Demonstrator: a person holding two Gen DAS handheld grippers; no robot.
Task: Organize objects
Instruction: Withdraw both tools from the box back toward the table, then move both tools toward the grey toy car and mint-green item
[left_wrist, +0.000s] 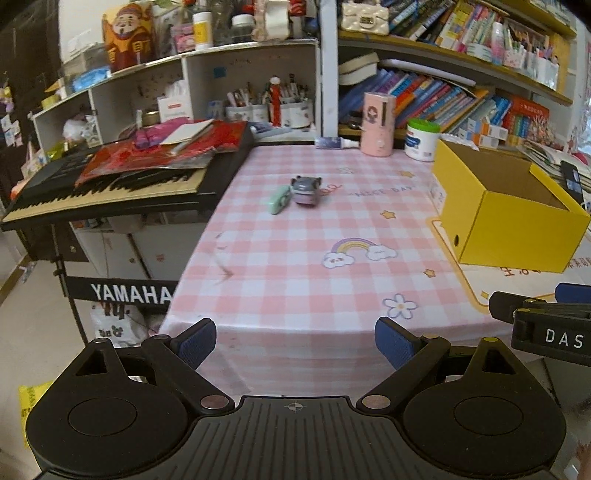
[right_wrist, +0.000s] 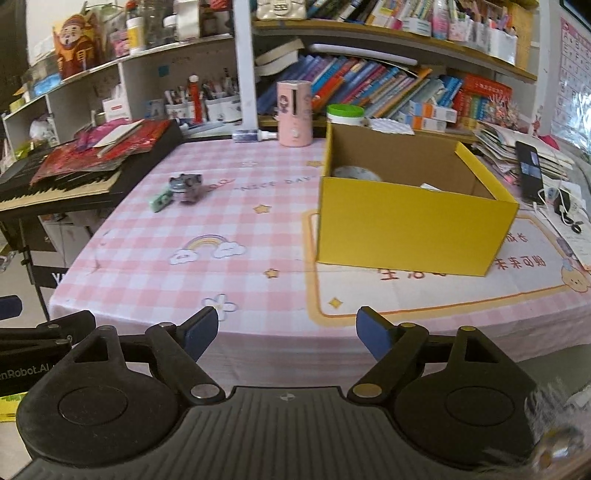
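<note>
A small grey and purple toy (left_wrist: 306, 190) (right_wrist: 187, 187) lies on the pink checked tablecloth, with a mint green eraser-like item (left_wrist: 279, 199) (right_wrist: 161, 199) touching its left side. An open yellow cardboard box (left_wrist: 506, 210) (right_wrist: 410, 206) stands to the right, with a tape roll (right_wrist: 354, 172) and a white item inside. My left gripper (left_wrist: 295, 341) is open and empty over the table's near edge. My right gripper (right_wrist: 283, 332) is also open and empty at the near edge, in front of the box. Each gripper shows at the other view's edge.
A black keyboard (left_wrist: 110, 184) with red packets on it sits left of the table. A pink cylinder (left_wrist: 377, 123), a green-lidded white tub (left_wrist: 422, 140) and a small bottle (left_wrist: 336, 143) stand at the back. Bookshelves rise behind. A phone (right_wrist: 530, 171) and cables lie right.
</note>
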